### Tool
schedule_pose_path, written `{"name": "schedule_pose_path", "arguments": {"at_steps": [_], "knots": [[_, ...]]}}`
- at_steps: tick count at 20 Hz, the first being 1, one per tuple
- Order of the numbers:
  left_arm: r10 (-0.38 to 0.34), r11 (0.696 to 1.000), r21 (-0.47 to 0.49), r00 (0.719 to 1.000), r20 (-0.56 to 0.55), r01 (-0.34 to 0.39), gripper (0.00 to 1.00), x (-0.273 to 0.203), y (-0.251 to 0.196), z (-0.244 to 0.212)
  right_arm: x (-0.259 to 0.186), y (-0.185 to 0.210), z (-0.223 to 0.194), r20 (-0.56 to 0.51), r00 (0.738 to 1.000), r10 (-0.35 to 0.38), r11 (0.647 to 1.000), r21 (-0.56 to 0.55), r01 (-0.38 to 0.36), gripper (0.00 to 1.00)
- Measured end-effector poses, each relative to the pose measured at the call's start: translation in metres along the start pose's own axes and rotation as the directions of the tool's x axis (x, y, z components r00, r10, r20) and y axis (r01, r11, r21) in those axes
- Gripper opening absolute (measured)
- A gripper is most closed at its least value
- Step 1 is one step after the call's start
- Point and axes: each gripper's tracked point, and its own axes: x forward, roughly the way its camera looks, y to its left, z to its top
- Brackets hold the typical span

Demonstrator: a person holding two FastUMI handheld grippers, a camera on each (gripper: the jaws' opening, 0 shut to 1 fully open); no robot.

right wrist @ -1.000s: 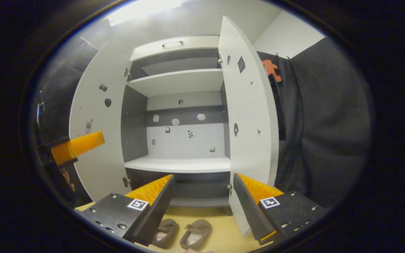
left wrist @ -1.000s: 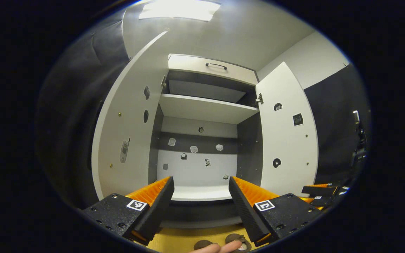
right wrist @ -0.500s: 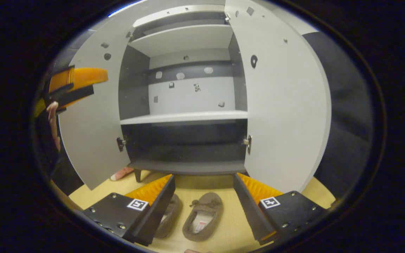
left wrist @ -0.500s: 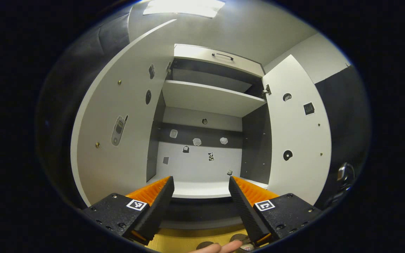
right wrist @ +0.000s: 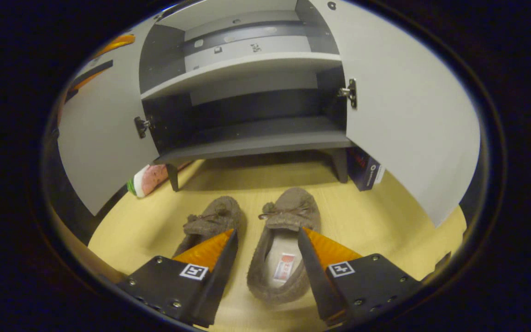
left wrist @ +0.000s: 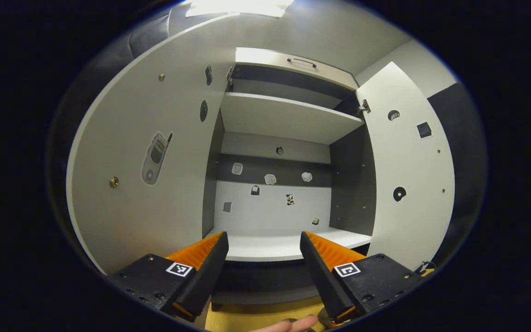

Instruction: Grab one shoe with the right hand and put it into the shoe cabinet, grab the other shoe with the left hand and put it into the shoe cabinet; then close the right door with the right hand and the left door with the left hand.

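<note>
Now: both tongs wide | right tongs (right wrist: 265, 240) over shoe (right wrist: 280, 244) | box (right wrist: 364, 168) beside cabinet leg (right wrist: 339, 164)

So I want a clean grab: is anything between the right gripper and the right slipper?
Nothing visible does. The right gripper is open directly above the right slipper, with the left slipper lying beside it.

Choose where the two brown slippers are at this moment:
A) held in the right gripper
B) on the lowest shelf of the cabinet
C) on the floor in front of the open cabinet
C: both slippers lie side by side on the yellow floor before the cabinet, whose doors stand open.
</note>
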Motion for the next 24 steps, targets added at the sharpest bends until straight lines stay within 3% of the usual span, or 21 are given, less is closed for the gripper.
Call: {"name": "schedule_pose_path", "arguments": {"at_steps": [6, 10, 11, 14, 15, 16, 18, 19, 24], "knots": [[-0.078, 0.997, -0.010, 0.993, -0.086, 0.078, 0.96, 0.015, -0.021, -0.028, 0.031, 0.026, -0.009, -0.048, 0.998, 0.043, 0.999, 0.028, -0.042, 0.83], [-0.057, 0.998, 0.017, 0.996, -0.066, 0.058, 0.95, 0.023, -0.009, -0.025, 0.050, 0.019, -0.012, -0.056, 0.998, 0.004, 1.000, -0.028, -0.006, 0.80], [-0.051, 0.998, 0.020, 0.997, -0.059, 0.052, 0.96, 0.025, -0.006, -0.024, 0.052, 0.022, -0.018, -0.080, 0.997, 0.011, 0.999, -0.052, -0.015, 0.67], [-0.060, 0.998, 0.016, 0.997, -0.052, 0.061, 0.95, 0.029, -0.005, -0.024, 0.058, 0.009, -0.018, -0.076, 0.996, -0.046, 0.994, -0.098, 0.039, 0.56], [-0.058, 0.998, 0.009, 0.997, -0.056, 0.059, 0.96, 0.031, -0.005, -0.025, 0.058, 0.008, -0.015, -0.063, 0.997, -0.039, 0.996, -0.081, 0.033, 0.36], [-0.053, 0.999, 0.007, 0.997, -0.059, 0.053, 0.95, 0.033, -0.004, -0.027, 0.055, 0.017, -0.014, -0.060, 0.998, 0.023, 0.999, -0.048, -0.026, 0.25], [-0.058, 0.998, 0.007, 0.995, -0.075, 0.059, 0.96, 0.035, -0.006, -0.033, 0.066, 0.012, -0.012, -0.034, 0.997, 0.066, 0.998, -0.006, -0.067, 0.19], [-0.069, 0.998, 0.002, 0.994, -0.084, 0.069, 0.96, 0.037, -0.009, -0.035, 0.052, 0.011, -0.011, -0.034, 0.997, 0.076, 0.997, 0.006, -0.076, 0.01], [-0.078, 0.997, -0.007, 0.992, -0.100, 0.078, 0.96, 0.040, -0.008, -0.040, 0.028, 0.011, 0.021, 0.060, 0.992, 0.108, 0.994, -0.012, -0.107, 0.01]]}}
